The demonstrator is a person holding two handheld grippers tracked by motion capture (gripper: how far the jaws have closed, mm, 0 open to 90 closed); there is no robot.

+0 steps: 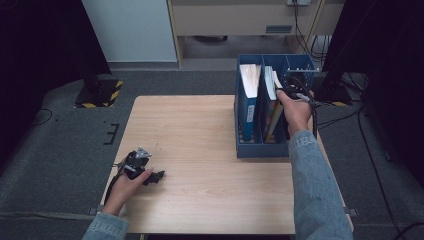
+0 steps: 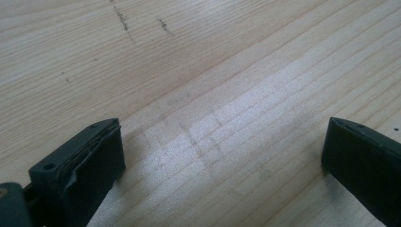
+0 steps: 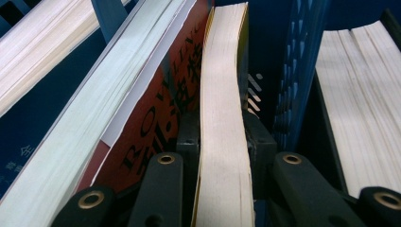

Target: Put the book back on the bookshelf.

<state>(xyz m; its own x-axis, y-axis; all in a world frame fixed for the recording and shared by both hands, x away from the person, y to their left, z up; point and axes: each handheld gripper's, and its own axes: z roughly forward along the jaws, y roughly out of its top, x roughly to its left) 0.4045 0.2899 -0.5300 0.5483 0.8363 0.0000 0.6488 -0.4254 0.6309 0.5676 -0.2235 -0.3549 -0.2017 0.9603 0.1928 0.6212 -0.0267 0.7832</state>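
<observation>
Right tongs (image 3: 222, 142) clamp a book (image 3: 222, 94) inside the blue file rack (image 1: 260, 150).

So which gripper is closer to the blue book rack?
Right. The right gripper is inside the blue book rack, clamped on a book in its middle slot. The left gripper rests open on the table, far off near the front left corner.

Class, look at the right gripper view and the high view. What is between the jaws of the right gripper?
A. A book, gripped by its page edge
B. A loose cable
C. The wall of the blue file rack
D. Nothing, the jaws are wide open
A: in the right gripper view the right gripper has its jaws pressed on both sides of the book standing in the blue file rack, cream page edge up.
</observation>
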